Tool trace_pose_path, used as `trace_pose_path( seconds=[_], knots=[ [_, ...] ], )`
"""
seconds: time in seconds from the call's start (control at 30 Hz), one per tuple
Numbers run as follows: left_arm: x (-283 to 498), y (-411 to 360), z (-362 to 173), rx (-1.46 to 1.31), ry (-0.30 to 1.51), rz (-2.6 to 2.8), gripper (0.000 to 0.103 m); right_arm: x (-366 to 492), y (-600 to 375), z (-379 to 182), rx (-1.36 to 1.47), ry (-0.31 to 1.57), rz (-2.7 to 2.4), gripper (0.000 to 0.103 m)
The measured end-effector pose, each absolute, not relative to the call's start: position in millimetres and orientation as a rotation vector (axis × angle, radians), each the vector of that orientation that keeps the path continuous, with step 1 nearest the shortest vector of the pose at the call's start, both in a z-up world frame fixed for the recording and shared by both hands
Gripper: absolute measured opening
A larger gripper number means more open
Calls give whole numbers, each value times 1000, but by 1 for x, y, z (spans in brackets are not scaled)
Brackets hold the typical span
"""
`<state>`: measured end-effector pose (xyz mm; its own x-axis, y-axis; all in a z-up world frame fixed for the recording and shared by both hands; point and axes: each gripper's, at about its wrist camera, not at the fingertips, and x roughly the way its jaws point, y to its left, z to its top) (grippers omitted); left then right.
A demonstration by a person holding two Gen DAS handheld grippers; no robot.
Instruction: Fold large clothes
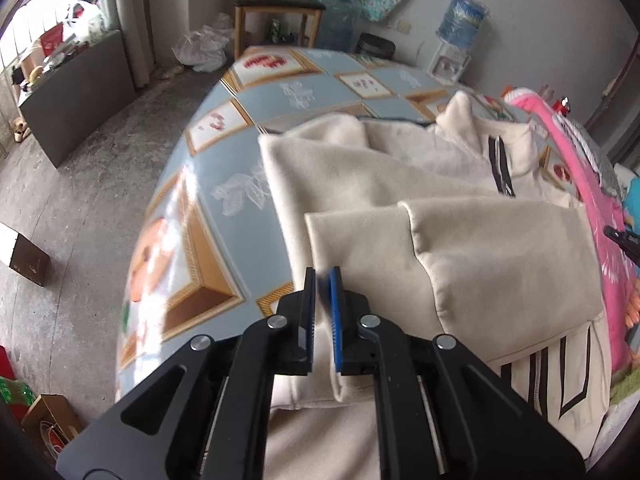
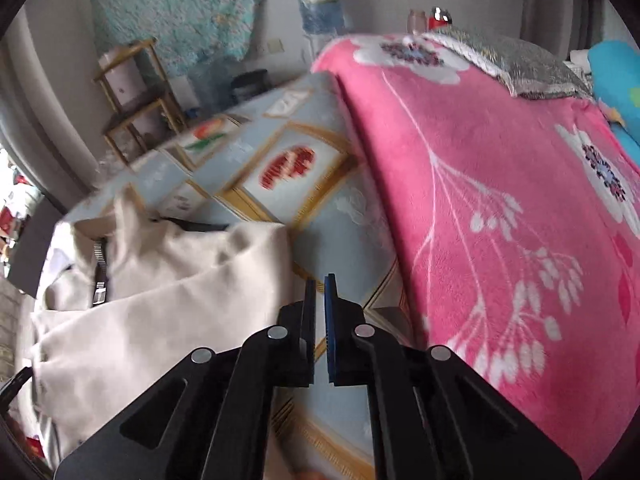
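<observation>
A large cream hoodie (image 1: 420, 216) with black stripes and a zipper lies half folded on the patterned tablecloth (image 1: 280, 92). A folded sleeve lies across its body. My left gripper (image 1: 322, 276) is shut on a fold of the cream cloth at the hoodie's near edge. In the right wrist view the hoodie (image 2: 160, 292) lies to the left. My right gripper (image 2: 320, 282) is shut with nothing between its fingers, hovering over the tablecloth (image 2: 248, 152) just right of the hoodie.
A pink flowered blanket (image 2: 500, 208) covers the right side, with a grey pillow (image 2: 512, 64) behind it. A wooden chair (image 1: 276, 4), a water dispenser (image 1: 460, 24), a plastic bag and boxes stand on the concrete floor (image 1: 80, 200) at left.
</observation>
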<state>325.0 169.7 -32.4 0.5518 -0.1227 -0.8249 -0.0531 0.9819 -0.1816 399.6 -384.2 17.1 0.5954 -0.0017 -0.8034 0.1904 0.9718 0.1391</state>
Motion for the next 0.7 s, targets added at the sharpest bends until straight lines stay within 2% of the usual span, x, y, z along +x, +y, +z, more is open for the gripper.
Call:
trace_pose_path(
  seconds=[0.03, 0.07, 0.1, 0.13, 0.23, 0.4, 0.43, 0.53, 0.57, 0.6, 0.63, 0.7],
  knots=[
    [322, 171, -25, -187, 958, -33, 8, 391, -377, 27, 214, 915, -83, 26],
    [319, 171, -16, -176, 922, -35, 8, 383, -369, 34, 206, 905, -52, 37],
    [317, 169, -8, -168, 897, -43, 8, 376, -358, 39, 190, 895, -9, 53],
    [316, 164, -1, -155, 878, -64, 8, 367, -341, 43, 156, 891, 47, 56],
    [319, 144, -1, -112, 909, -128, 8, 352, -301, 32, 87, 934, 154, 56],
    [329, 116, -51, -18, 1058, -152, 17, 345, -256, -34, -74, 1091, 124, 56],
    [326, 116, -50, -10, 1039, -156, 17, 342, -256, -35, -79, 1068, 106, 63],
    [316, 119, -35, -16, 1027, -148, 18, 336, -265, -19, -42, 1088, 59, 63],
    [308, 119, -23, -17, 989, -161, 24, 330, -266, -10, -28, 1070, 67, 64],
    [303, 119, -17, -12, 967, -170, 35, 323, -266, -3, -15, 1054, 88, 66],
    [296, 115, -12, 0, 949, -181, 39, 318, -265, -1, -6, 1048, 102, 74],
    [292, 105, -16, 22, 970, -204, 45, 314, -259, -6, -10, 1047, 110, 79]
  ],
)
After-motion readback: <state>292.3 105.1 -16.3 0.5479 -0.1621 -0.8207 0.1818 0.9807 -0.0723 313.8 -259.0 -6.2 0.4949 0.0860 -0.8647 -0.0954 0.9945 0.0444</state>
